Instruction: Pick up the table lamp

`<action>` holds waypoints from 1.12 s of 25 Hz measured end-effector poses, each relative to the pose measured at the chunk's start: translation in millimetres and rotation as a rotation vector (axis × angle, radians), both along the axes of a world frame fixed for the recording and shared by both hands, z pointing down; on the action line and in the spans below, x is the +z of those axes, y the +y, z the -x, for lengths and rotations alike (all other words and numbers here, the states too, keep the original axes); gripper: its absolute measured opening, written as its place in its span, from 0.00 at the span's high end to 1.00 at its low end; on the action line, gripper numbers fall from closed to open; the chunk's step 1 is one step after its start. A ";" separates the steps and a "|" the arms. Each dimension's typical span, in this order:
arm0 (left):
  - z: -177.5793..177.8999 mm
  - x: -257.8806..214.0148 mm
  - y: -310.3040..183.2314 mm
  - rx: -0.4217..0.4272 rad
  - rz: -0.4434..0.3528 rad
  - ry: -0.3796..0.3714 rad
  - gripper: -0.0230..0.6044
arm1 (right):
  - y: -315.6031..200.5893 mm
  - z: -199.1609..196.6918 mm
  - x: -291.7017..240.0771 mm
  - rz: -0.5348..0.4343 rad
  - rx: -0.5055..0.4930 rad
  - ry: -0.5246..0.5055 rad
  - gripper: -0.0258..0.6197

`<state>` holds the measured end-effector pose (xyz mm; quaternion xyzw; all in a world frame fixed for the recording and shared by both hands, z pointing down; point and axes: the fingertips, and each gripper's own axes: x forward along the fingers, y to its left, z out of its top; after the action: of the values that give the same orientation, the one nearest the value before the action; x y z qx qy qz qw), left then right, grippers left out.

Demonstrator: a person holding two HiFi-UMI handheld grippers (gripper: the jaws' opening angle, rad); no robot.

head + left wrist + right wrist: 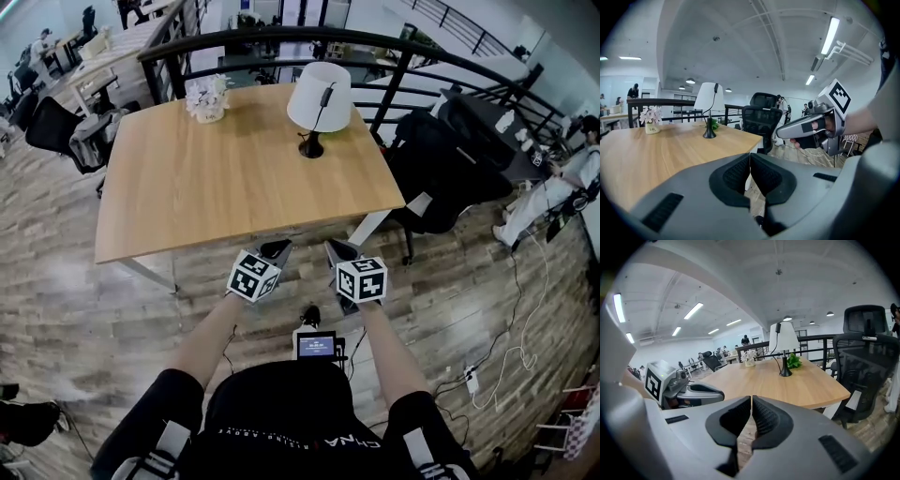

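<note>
The table lamp [317, 101] has a white shade, a thin black stem and a round black foot; it stands at the far right of the wooden table [206, 187]. The lamp [709, 106] also shows far off in the left gripper view, and the lamp [783, 347] in the right gripper view. My left gripper [277, 249] and right gripper [338, 250] hover side by side just short of the table's near edge, well away from the lamp. Both are shut with nothing between their pads.
A small vase of pale flowers [207, 98] stands at the table's far edge, left of the lamp. A black office chair [433, 169] sits off the table's right side. A curved black railing [281, 37] runs behind the table. A person [558, 187] sits at the far right.
</note>
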<state>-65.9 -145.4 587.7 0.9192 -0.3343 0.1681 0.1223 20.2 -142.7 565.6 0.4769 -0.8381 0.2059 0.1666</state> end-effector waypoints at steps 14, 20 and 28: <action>-69.5 -21.3 -163.3 -0.062 0.009 -0.026 0.93 | -173.3 -64.8 -13.9 0.019 -0.077 -0.053 0.91; -93.4 -23.8 -216.5 -0.096 0.002 -0.028 0.93 | -228.3 -90.4 -15.1 0.014 -0.103 -0.065 0.91; -90.2 -18.3 -248.0 -0.106 0.026 -0.028 0.93 | -263.2 -77.4 -16.5 0.012 -0.118 -0.083 0.91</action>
<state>24.3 -393.4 569.4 0.8961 -0.3820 0.1787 0.1381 97.6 -406.0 549.1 0.4169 -0.8696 0.2203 0.1465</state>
